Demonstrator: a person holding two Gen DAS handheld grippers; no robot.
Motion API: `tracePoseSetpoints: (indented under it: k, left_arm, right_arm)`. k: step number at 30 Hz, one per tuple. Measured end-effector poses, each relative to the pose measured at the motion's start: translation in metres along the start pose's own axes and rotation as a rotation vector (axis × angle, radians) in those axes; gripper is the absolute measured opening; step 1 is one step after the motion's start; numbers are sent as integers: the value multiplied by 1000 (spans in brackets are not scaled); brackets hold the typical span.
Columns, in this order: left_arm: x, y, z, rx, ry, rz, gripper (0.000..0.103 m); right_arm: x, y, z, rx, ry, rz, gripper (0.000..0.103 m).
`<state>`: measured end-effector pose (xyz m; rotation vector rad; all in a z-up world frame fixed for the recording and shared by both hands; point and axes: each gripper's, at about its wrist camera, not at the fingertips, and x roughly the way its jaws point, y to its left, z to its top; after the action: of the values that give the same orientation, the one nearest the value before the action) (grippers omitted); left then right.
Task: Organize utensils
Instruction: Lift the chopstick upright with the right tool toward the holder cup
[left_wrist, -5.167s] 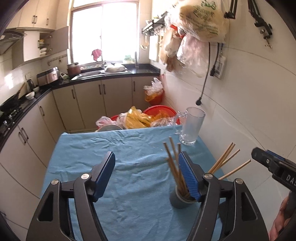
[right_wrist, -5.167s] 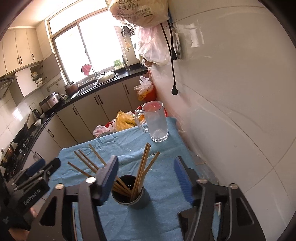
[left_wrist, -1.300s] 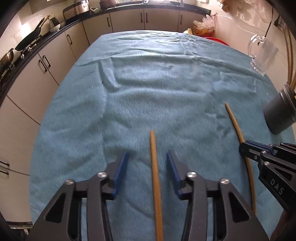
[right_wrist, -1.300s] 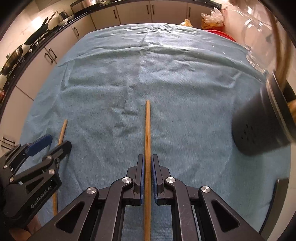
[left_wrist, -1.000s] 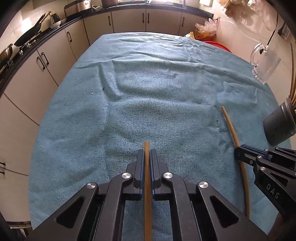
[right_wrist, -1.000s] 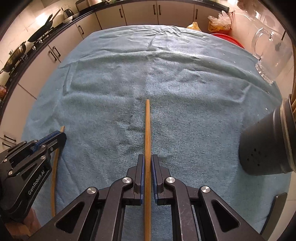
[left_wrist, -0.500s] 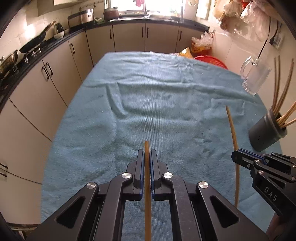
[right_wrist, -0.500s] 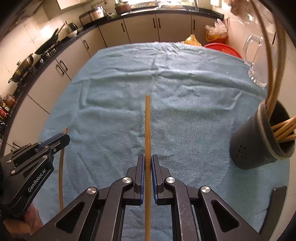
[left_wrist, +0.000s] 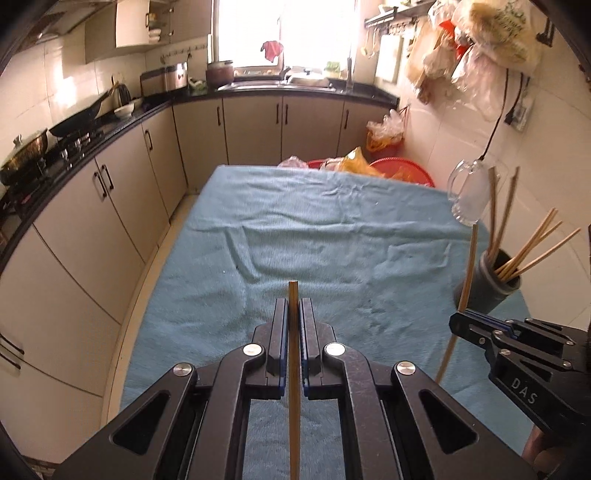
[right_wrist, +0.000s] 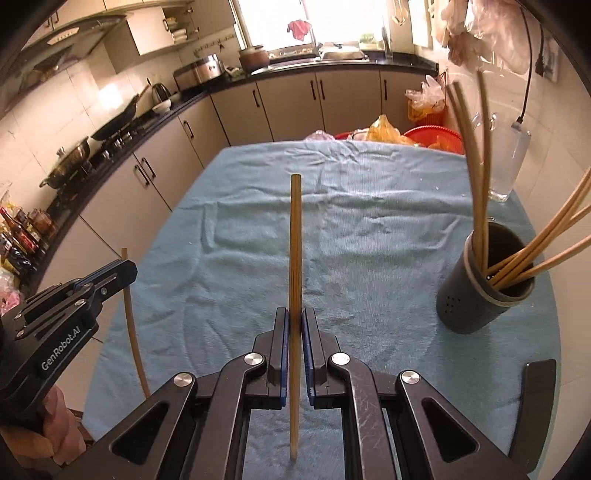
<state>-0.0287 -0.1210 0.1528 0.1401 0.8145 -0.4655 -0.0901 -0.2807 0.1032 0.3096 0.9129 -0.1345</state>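
My left gripper (left_wrist: 293, 306) is shut on a wooden chopstick (left_wrist: 294, 413), held above the blue cloth (left_wrist: 314, 240). My right gripper (right_wrist: 294, 314) is shut on a second chopstick (right_wrist: 295, 240), whose tip points up and away. A dark grey holder (right_wrist: 484, 291) with several chopsticks stands on the cloth to the right; in the left wrist view the holder (left_wrist: 493, 284) is at the far right, beyond the right gripper (left_wrist: 458, 321). In the right wrist view the left gripper (right_wrist: 127, 267) shows at the left with its chopstick (right_wrist: 132, 328).
A clear glass mug (right_wrist: 511, 162) stands at the cloth's far right corner. Red basins and plastic bags (left_wrist: 369, 166) lie beyond the table's far edge. Kitchen cabinets (left_wrist: 110, 199) run along the left, a tiled wall (left_wrist: 535, 155) on the right.
Both grippers have risen off the cloth, each carrying its chopstick, and tilted upward, so more of the kitchen shows. The holder sits lower and nearer in both views.
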Motion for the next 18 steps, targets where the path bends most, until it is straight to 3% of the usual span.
tracePoseSetpoints:
  k: [8, 18]
  left_arm:
    - [-39, -5, 6, 38, -70, -17, 5]
    - [-59, -9, 11, 67, -109, -36, 5]
  right_arm:
    - [-26, 12, -4, 4, -41, 17, 8]
    - [-49, 19, -4, 10, -94, 12, 8]
